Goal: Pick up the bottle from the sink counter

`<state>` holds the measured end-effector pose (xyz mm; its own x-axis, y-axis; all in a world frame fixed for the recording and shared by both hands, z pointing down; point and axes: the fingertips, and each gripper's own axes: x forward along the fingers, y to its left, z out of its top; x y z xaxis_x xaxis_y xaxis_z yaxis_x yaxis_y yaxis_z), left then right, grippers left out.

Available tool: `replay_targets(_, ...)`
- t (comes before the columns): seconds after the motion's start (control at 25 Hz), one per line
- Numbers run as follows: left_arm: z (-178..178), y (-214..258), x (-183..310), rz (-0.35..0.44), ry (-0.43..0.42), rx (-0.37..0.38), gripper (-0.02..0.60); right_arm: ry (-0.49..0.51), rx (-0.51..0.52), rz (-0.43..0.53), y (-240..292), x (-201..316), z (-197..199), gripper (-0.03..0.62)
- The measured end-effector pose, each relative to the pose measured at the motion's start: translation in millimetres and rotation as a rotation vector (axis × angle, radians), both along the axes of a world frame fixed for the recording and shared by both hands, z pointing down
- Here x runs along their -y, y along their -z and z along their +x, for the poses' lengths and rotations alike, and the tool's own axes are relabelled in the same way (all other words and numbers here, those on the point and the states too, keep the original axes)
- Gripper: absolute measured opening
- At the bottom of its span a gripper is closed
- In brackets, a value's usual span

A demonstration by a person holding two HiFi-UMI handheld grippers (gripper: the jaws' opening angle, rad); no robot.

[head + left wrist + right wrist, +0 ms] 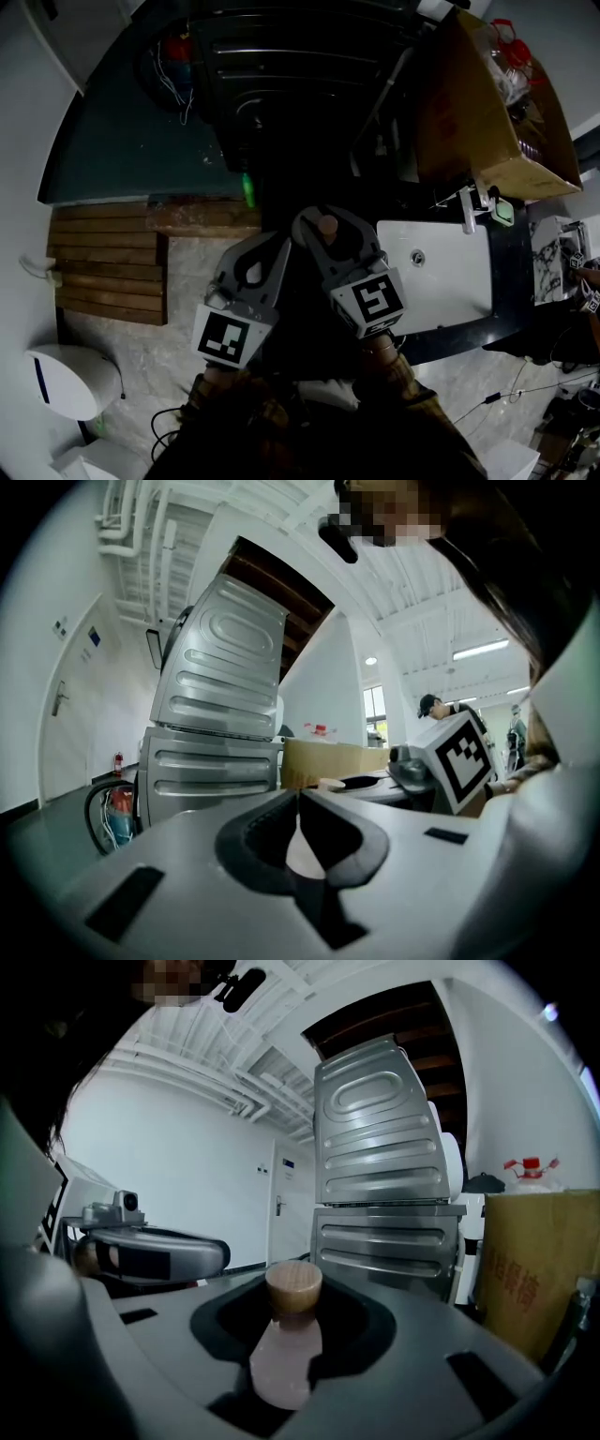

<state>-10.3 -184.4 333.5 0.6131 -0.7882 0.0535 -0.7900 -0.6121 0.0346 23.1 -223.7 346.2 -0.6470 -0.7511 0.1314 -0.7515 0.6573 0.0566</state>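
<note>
Dark counter point(507, 281): white sink point(450, 286), faucet point(469, 209) at rim.

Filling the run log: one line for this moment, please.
right gripper: shut on bottle | left gripper: shut, empty | bottle: off sink counter

A cardboard box point(487, 112) stands beside the ribbed metal machine point(220, 677).

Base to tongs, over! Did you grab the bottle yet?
Right tongs shut on bottle. Left tongs shut, empty. Bottle off the sink counter. Nothing in the way.
</note>
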Motion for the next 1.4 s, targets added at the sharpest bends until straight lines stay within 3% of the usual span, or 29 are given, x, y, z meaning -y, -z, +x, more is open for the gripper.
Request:
replay_targets(0.4, 3.2, 24.6, -21.4, 0.053, -0.007, -0.004, 0.025, 0.051, 0.002, 0.075, 45.7, -42.1, 4.2, 0.132)
replay_targets(1.4, 32.9, 73.9, -48.9, 0.097, -0.110, -0.015, 0.025, 0.038, 0.015, 0.087, 89.9, -93.8, 33.7, 0.132)
